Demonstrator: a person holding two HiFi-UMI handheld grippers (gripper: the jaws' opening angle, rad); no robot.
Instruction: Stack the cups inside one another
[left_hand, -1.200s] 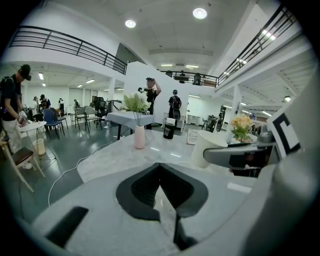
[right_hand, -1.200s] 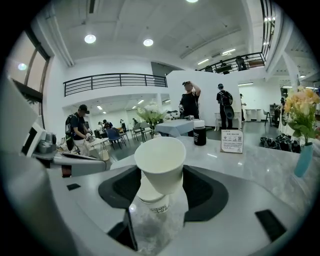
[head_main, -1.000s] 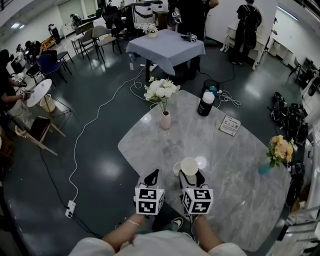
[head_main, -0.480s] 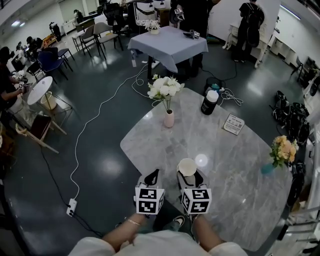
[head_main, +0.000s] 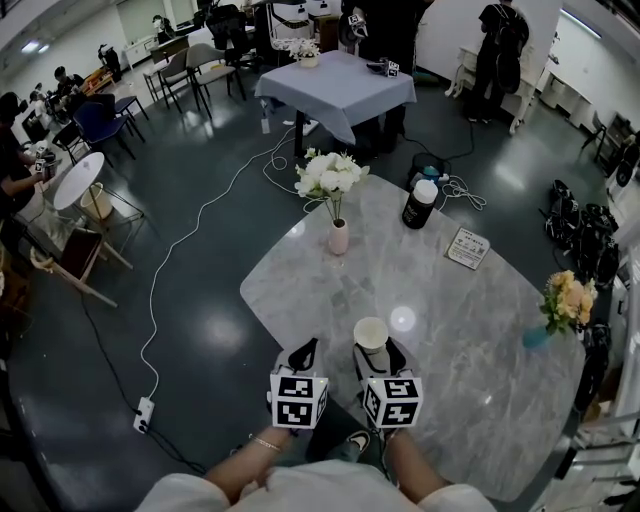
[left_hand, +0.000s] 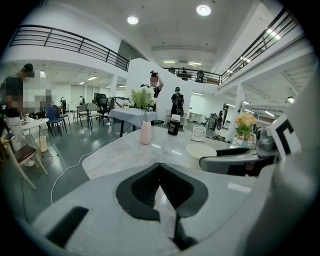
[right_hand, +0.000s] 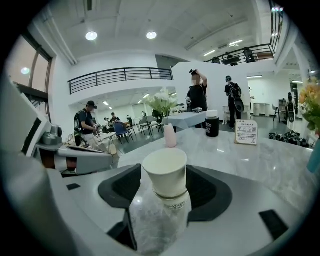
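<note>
Your right gripper (right_hand: 164, 186) grips a translucent cup (right_hand: 160, 225) between its jaws; a white cup (right_hand: 165, 170) sits upright inside it.

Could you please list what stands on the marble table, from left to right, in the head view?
pink vase of white flowers → stacked cups → black bottle → sign card → yellow flowers

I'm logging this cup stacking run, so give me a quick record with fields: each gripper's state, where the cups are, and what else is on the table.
left gripper: shut, empty
right gripper: shut on stacked cups
stacked cups: white cup nested in a second cup, upright, near the table's front edge
table: grey marble
also on table: pink vase with white flowers, dark bottle, card sign, yellow flowers at right edge
</note>
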